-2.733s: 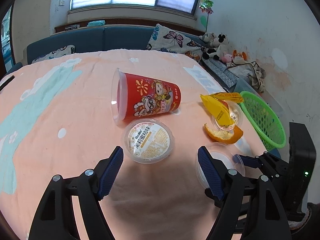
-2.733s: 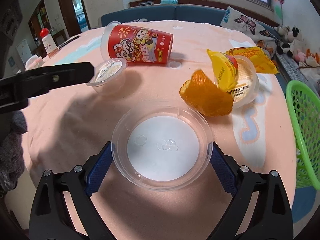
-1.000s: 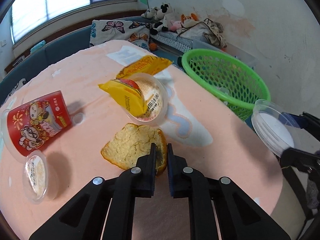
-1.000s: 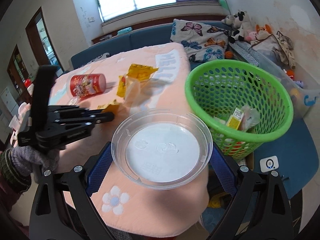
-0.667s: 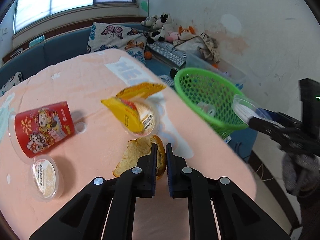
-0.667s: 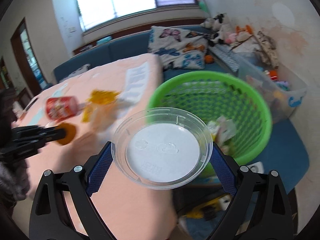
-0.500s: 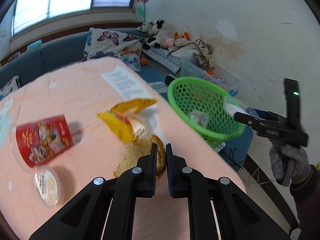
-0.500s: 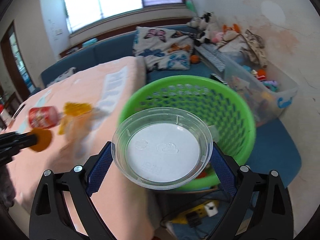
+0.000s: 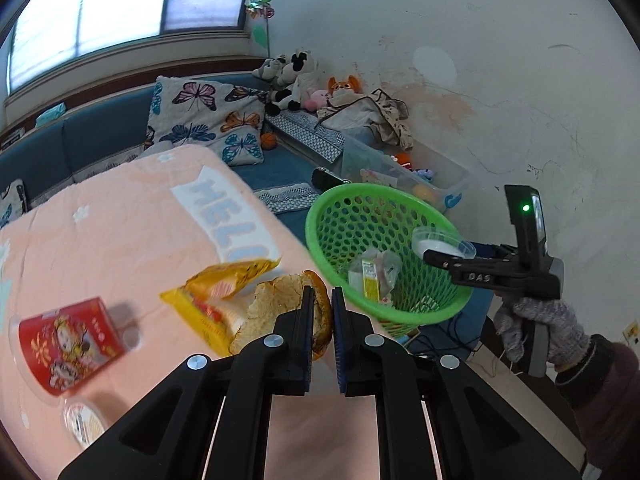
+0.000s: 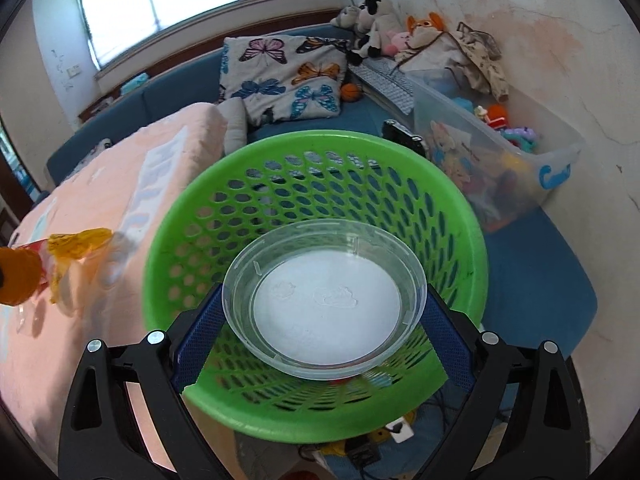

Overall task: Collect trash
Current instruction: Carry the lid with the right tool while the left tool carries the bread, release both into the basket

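My left gripper is shut on a piece of orange peel and holds it above the pink table's right edge, just left of the green mesh basket. My right gripper is shut on a clear round plastic lid, its blue pads on the lid's two sides, and holds it level over the basket. In the left wrist view the lid hangs over the basket's right rim. The peel shows at the left edge of the right wrist view.
On the pink tablecloth lie a yellow wrapper, a tipped red cup and a small sealed cup. A carton and wrappers lie in the basket. Behind it stands a clear toy box and a blue sofa.
The left gripper has lifted the orange peel off the table and carried it toward the basket. The right gripper has swung the clear lid from beside the table to over the basket.
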`<state>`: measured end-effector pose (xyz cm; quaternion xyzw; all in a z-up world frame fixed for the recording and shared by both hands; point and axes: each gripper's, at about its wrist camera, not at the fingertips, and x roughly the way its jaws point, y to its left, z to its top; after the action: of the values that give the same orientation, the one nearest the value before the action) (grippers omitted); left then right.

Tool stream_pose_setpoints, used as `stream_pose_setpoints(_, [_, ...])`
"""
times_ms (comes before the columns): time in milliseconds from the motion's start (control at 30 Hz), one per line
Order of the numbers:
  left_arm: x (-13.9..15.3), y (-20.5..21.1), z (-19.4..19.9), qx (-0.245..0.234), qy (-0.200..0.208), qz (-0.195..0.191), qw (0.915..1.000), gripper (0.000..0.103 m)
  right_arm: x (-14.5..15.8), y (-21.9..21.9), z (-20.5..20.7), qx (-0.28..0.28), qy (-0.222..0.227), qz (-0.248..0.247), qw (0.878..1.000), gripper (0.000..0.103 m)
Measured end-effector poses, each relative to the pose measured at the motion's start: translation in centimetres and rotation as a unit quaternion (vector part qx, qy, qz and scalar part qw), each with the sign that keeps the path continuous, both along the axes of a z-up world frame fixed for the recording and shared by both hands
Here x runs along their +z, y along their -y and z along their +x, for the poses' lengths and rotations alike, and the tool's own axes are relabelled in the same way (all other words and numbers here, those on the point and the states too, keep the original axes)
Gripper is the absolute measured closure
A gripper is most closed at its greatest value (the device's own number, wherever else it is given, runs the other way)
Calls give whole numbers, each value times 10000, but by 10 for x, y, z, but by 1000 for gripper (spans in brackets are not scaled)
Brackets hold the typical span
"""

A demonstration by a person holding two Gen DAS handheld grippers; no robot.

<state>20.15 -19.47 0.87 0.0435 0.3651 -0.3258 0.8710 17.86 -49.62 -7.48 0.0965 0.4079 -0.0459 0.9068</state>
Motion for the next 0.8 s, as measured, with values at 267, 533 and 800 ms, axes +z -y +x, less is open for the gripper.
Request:
stream_pose_setpoints(267, [8,34,14,-223,71,40,9997,94,-2,1,3,68,11,32,10000,9])
stream_pose_setpoints(533, [9,69,28,-419,51,84,9991,94,6,6,-6,96,159,150,9997,9])
stream_pose_setpoints(800, [-1,115,43,-655,-53,263,9975,94,20,12,-27,64,383,229,9990,9])
